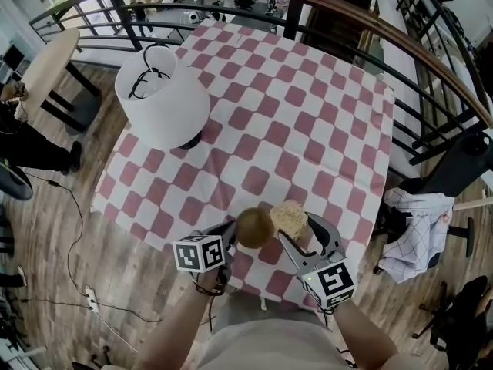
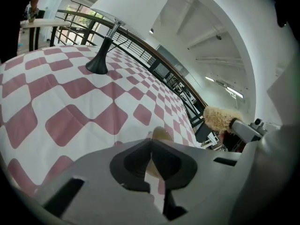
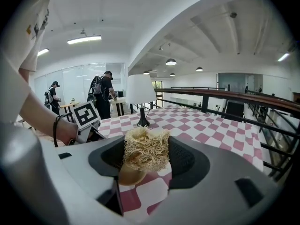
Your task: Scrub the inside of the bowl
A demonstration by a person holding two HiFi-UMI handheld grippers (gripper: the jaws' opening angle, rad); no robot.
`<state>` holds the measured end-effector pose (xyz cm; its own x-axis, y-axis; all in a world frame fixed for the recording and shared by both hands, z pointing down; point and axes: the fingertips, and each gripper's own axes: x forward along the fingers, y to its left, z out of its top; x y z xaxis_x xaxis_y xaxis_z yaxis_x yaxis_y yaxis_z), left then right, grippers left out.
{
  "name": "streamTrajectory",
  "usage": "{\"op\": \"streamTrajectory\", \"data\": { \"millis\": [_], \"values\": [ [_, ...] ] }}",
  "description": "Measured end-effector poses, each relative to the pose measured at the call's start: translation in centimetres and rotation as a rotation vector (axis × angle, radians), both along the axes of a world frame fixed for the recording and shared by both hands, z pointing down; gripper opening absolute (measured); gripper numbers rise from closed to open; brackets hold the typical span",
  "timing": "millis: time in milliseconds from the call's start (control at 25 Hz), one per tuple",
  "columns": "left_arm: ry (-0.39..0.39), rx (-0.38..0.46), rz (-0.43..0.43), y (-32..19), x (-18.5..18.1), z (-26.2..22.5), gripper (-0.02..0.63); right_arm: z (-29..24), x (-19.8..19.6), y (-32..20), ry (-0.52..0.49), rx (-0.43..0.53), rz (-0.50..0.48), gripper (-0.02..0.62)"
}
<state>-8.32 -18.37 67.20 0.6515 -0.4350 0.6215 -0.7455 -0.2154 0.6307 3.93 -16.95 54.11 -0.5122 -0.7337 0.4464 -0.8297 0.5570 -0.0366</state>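
Two hand-held grippers meet over the near edge of the worktop [image 1: 308, 114], which is covered in a red-and-white checked cloth. The left hand-held gripper [image 1: 231, 236] has its jaws pinched almost together on the thin rim of the brown bowl [image 1: 255, 227], probably to steady it and present its opening to the other tool. The right hand-held gripper [image 1: 302, 233] clamps a straw-coloured fibre scrubber [image 3: 145, 149], which sits just beside the bowl on its right, apparently at the rim. I judge it is poised to go inside. Nothing shows in the bowl, though its hollow is hard to make out. Further out, a white-shaded lamp [image 1: 162, 95] stands toward the far left corner, well apart from the work.
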Motion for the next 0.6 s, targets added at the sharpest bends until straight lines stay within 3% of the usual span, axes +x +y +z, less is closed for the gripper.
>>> {"op": "streamTrajectory", "data": {
  "millis": [320, 480, 600],
  "values": [
    [-0.028, -0.056, -0.028, 0.9, -1.2, 3.2, 0.018, 2.0, 1.1, 0.3, -0.011, -0.083, -0.018, 0.252],
    [0.012, -0.057, -0.029, 1.0, -1.3, 3.5, 0.018, 3.0, 1.2, 0.6, -0.043, -0.136, -0.011, 0.252],
    [0.000, -0.033, -0.022, 0.9, -1.6, 3.2, 0.091, 3.3, 1.2, 0.6, -0.050, -0.153, -0.010, 0.252]
  ]
}}
